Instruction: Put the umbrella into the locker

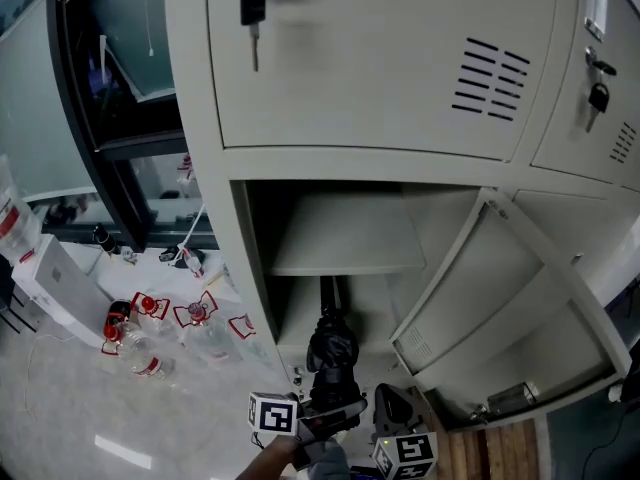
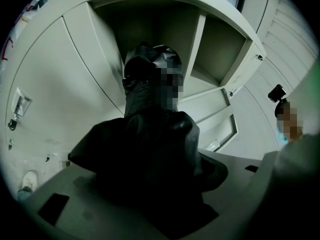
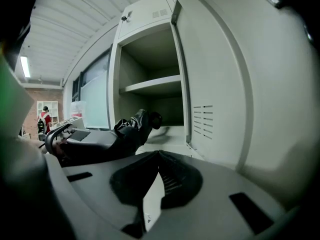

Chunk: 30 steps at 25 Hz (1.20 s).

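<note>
Head view: the bottom edge cuts off the left gripper (image 1: 322,415) and the right gripper (image 1: 393,408) just behind their marker cubes (image 1: 272,413). The umbrella (image 1: 332,353) has its near end buried between the left jaws; its far end fades into the locker (image 1: 350,78) shadow. Bottles (image 1: 150,308) at left: labels too small to read.

One umbrella (image 1: 332,353), two hand-held grippers (image 1: 335,410) (image 1: 395,413), two locker keys (image 1: 253,13) (image 1: 598,96)
</note>
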Motion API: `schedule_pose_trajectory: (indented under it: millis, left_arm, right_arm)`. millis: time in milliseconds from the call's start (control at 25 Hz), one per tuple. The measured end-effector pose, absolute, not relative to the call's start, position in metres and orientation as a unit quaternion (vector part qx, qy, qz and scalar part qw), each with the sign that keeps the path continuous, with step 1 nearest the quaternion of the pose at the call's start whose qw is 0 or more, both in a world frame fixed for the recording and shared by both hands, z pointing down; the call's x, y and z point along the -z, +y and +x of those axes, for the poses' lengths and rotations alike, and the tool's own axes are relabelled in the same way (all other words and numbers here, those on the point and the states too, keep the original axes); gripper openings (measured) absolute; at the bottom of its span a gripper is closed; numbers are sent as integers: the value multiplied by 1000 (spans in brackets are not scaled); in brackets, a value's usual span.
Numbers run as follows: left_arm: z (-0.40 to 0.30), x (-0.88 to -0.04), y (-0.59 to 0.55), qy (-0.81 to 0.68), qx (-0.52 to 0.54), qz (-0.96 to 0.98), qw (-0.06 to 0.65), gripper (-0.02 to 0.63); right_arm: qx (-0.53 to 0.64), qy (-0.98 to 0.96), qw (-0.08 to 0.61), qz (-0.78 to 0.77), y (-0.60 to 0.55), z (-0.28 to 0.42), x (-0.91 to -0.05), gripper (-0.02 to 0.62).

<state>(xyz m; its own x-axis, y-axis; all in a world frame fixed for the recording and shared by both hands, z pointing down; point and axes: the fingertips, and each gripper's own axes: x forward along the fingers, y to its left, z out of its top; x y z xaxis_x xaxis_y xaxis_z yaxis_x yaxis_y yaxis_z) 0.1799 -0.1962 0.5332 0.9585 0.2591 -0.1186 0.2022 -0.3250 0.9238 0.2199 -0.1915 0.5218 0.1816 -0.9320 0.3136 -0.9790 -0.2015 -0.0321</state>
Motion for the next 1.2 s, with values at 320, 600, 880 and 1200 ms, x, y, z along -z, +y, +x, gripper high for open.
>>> schedule_pose_trajectory:
  millis: [320, 600, 880, 1200]
  left_arm:
    - [195, -536, -212, 144, -25, 795, 589, 273]
    - [208, -535, -230, 144, -9, 757, 637, 273]
    - [226, -528, -257, 148, -5, 742, 654, 273]
    - [241, -524, -273, 157, 23, 720, 675, 282]
  right_arm:
    - [-136, -624, 80, 765, -207, 230, -521, 0]
    - [-134, -627, 78, 764, -219, 237, -521, 0]
    - [-139, -631, 77, 760, -226, 240, -523, 0]
    - [-140, -635, 76, 756, -228, 244, -525, 1]
